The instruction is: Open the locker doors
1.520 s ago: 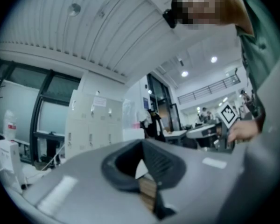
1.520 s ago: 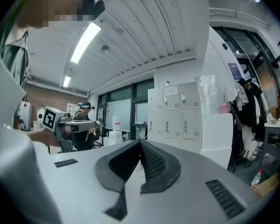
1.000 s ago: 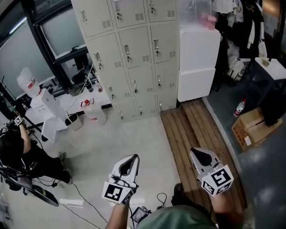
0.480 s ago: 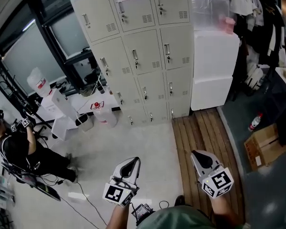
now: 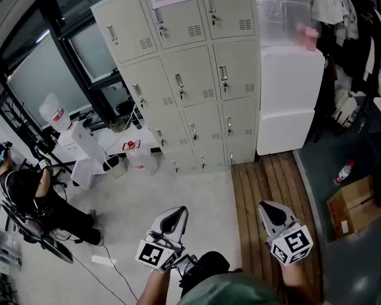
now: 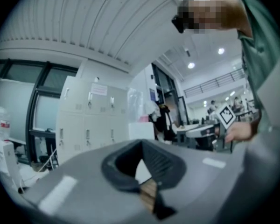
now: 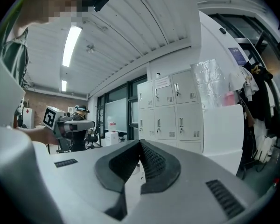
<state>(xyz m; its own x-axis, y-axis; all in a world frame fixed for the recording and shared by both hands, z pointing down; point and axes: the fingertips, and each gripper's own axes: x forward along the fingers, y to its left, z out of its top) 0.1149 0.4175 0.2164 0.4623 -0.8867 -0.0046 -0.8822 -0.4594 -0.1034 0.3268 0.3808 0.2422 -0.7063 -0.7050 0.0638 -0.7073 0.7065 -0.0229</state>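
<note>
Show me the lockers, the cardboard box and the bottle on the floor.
lockers (image 5: 200, 75), head view, a middle door's front
cardboard box (image 5: 354, 206), head view, top flap
bottle (image 5: 344, 172), head view, its body

These tall cream lockers (image 5: 190, 75) are painted sheet metal, smooth with a dull satin sheen, and carry small bright metal handles (image 5: 223, 75). Beside them, crinkled clear plastic film (image 5: 279, 8) glints. The brown slatted wooden decking (image 5: 267, 189) looks matt and grainy. The brown cardboard box (image 5: 354, 207) is dull paper. The right gripper (image 7: 140, 142) has matt grey plastic shells and black ribbed pads (image 7: 154, 162) (rubbery-looking).
</note>
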